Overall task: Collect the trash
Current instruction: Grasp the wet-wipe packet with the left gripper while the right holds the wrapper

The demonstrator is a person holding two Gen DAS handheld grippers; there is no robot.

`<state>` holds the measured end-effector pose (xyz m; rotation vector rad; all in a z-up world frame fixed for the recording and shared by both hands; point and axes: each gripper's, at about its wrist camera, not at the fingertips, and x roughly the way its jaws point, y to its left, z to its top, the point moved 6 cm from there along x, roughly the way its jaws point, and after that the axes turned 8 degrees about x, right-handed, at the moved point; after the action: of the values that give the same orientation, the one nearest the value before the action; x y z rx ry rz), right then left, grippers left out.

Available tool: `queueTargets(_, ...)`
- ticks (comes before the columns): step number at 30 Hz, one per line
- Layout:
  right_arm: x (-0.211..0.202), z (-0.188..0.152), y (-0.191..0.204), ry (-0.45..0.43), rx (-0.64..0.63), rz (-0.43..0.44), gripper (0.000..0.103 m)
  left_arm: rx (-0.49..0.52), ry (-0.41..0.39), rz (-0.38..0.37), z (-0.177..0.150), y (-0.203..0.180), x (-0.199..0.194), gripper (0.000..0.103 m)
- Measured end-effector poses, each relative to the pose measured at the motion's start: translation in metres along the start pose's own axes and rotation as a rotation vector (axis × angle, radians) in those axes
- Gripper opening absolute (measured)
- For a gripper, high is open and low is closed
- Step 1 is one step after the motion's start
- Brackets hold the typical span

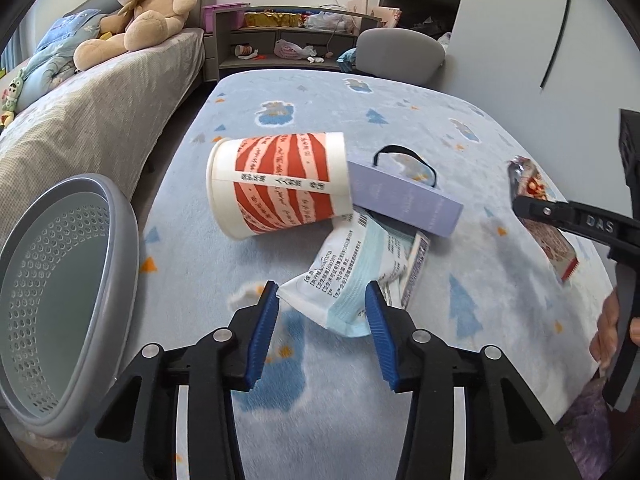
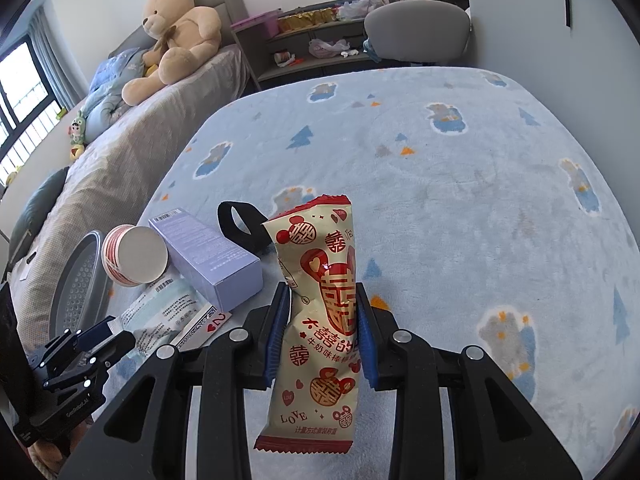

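We hold the right gripper (image 2: 322,332) pinched on a cream-and-red snack wrapper (image 2: 320,320) — its blue pads press both sides of the bag, which stands upright between them, lifted above the blue blanket (image 2: 460,184). Our left gripper (image 1: 322,312) is spread wide and holds nothing, its blue fingers (image 1: 264,332) on either side of the near end of a white-and-teal tissue pack (image 1: 352,272) lying on the blanket. Just beyond the pack lie a red-striped paper cup (image 1: 280,184) on its side and a lavender box (image 1: 404,200) — the box leans against the cup's base and overlaps the pack. A grey perforated bin (image 1: 60,300) stands at our left, beside the blanket's edge.
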<state>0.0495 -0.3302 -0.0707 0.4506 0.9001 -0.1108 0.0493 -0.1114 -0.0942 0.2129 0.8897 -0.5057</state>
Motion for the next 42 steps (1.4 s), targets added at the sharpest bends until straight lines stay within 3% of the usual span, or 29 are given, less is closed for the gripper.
queueTargets(2, 0.000, 0.000, -0.001, 0.002, -0.001, 0.000, 0.031, 0.001, 0.006, -0.018, -0.005, -0.005, -0.003, 0.033)
queueTargets(9, 0.000, 0.000, -0.002, 0.005, 0.000, -0.002, 0.032, -0.007, 0.040, -0.020, -0.020, -0.009, -0.009, 0.033)
queueTargets(16, 0.001, 0.001, -0.001, 0.003, -0.001, 0.007, 0.032, -0.028, 0.052, 0.011, -0.021, 0.001, -0.016, 0.048)
queueTargets(21, 0.000, 0.001, 0.000, 0.001, -0.001, 0.017, 0.032, -0.008, 0.052, 0.015, -0.013, -0.002, -0.017, 0.052)
queueTargets(32, -0.004, 0.000, 0.003, -0.005, -0.001, 0.025, 0.032, 0.060, 0.096, -0.003, 0.016, -0.021, 0.007, 0.054)
queueTargets(42, -0.007, -0.001, 0.005, -0.009, -0.004, 0.032, 0.032, 0.065, 0.153, -0.006, 0.019, -0.027, 0.032, 0.054)
